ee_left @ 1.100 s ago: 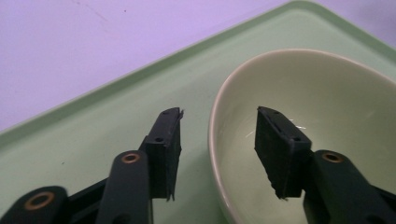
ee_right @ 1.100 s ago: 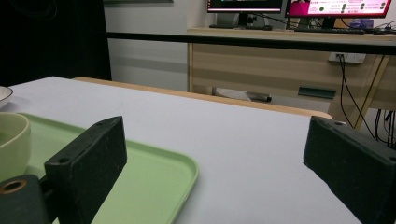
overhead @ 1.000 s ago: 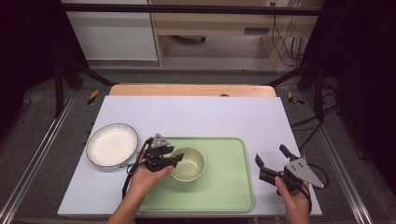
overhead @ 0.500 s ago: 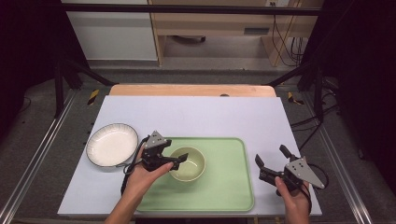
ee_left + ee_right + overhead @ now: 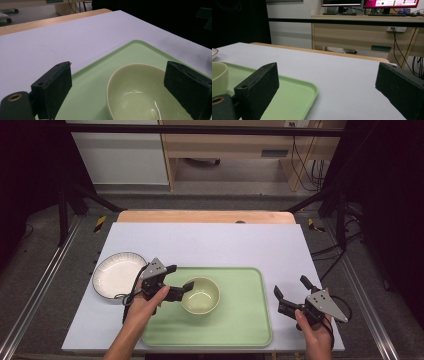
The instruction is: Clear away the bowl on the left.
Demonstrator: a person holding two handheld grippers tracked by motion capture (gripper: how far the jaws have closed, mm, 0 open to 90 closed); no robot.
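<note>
High view: left tool [image 5: 179, 280] wide open at the rim of the green bowl [image 5: 201, 295], which sits on the green tray [image 5: 240, 320]; right tool [image 5: 292, 293] open, empty, over the counter [image 5: 225, 245]

Left gripper view: jaws straddle the bowl's [image 5: 140, 92] near rim, not touching

Right gripper view: jaws spread, holding nothing

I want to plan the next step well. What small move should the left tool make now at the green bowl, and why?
Probably close the left tool on the near rim of the green bowl. Its jaws stand open, and in the left gripper view the bowl's rim lies between them, one jaw outside over the green tray and one over the hollow. The bowl is not yet gripped.
</note>
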